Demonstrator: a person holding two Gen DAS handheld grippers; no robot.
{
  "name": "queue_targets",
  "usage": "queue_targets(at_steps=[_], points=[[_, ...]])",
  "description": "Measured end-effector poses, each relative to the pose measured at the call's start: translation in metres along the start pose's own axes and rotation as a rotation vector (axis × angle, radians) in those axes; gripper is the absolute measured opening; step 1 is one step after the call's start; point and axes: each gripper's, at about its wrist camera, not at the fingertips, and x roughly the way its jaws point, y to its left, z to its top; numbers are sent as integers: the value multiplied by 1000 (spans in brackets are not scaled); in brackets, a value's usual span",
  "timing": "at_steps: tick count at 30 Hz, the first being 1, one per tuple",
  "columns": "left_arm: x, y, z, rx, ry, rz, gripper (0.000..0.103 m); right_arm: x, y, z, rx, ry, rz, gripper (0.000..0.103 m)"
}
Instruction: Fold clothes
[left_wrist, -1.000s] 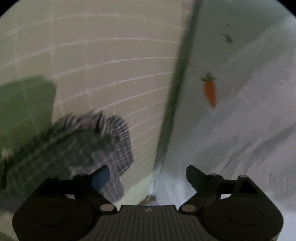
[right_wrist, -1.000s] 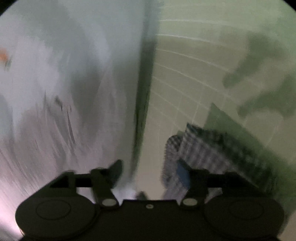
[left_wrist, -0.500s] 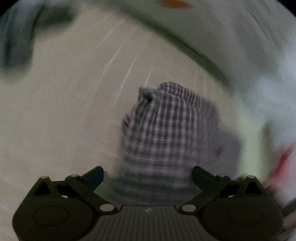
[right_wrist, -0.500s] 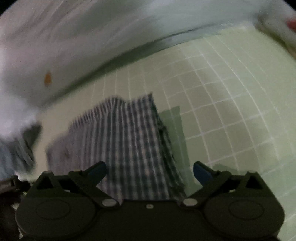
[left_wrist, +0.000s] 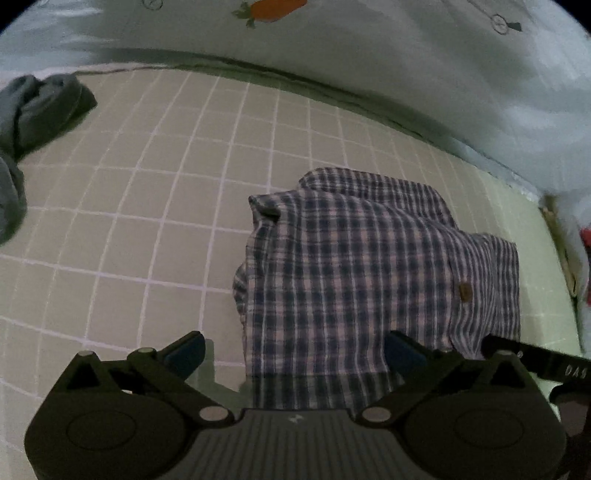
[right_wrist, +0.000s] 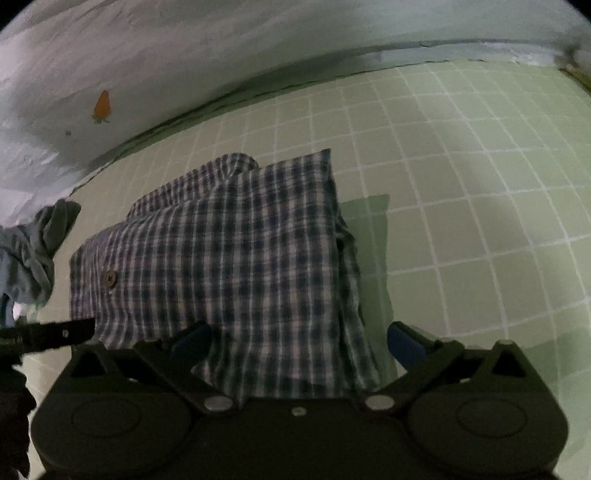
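The checked bed sheet (left_wrist: 155, 192) carries a plaid shirt (left_wrist: 351, 266) lying as a compact folded rectangle, with a crumpled grey garment (left_wrist: 33, 107) well apart. Left gripper (left_wrist: 295, 350) and right gripper (right_wrist: 299, 343) both gape, empty, over the shirt's near edge. Catching that edge could pull the layers open.

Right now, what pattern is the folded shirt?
Blue-and-white checks on the shirt, clearest from the right wrist.

Green grid-lined mat (right_wrist: 480, 192) is spread under everything. White sheet (left_wrist: 406, 55) w/ carrot print (left_wrist: 273, 9) is seen behind it.
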Motion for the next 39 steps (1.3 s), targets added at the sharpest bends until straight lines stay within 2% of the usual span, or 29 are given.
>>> queue_targets(at_steps=[7, 11, 13, 15, 16, 18, 19, 20, 21, 23, 26, 33, 37, 39], points=[[10, -7, 6, 15, -12, -22, 103, 18, 22, 12, -114, -36, -50, 103], [15, -14, 9, 35, -10, -32, 99, 22, 31, 15, -154, -35, -7, 101], [15, -17, 10, 32, -10, -42, 87, 22, 38, 15, -170, -36, 36, 89], [13, -20, 8, 2, 14, -78, 56, 20, 46, 12, -183, -36, 78, 53], [12, -20, 7, -23, 32, -95, 54, 17, 49, 10, -173, -35, 85, 49], [4, -26, 0, -19, 26, -74, 43, 8, 55, 5, -173, -38, 85, 32], [-4, -30, -4, -11, 20, -62, 38, 1, 60, 1, -192, -46, 71, 30], [-14, -32, -10, -20, 14, -68, 30, -6, 64, -2, -212, -53, 57, 29], [-24, -35, -17, -22, 10, -82, 29, -15, 67, -7, -219, -64, 57, 28], [-45, -40, -31, -23, 4, -112, 28, -40, 70, -23, -226, -98, 72, 27], [-73, -54, -58, 41, -17, -94, 28, -77, 73, -49, -236, -149, 92, 26], [-123, -73, -114, 36, -76, -94, 28, -136, 50, -98, -195, -196, 130, 26], [-141, -95, -153, 57, -97, -91, 28, -165, 34, -125, -219, -213, 111, 26], [-138, -100, -156, 68, -85, -93, 28, -176, 28, -139, -243, -217, 87, 26]])
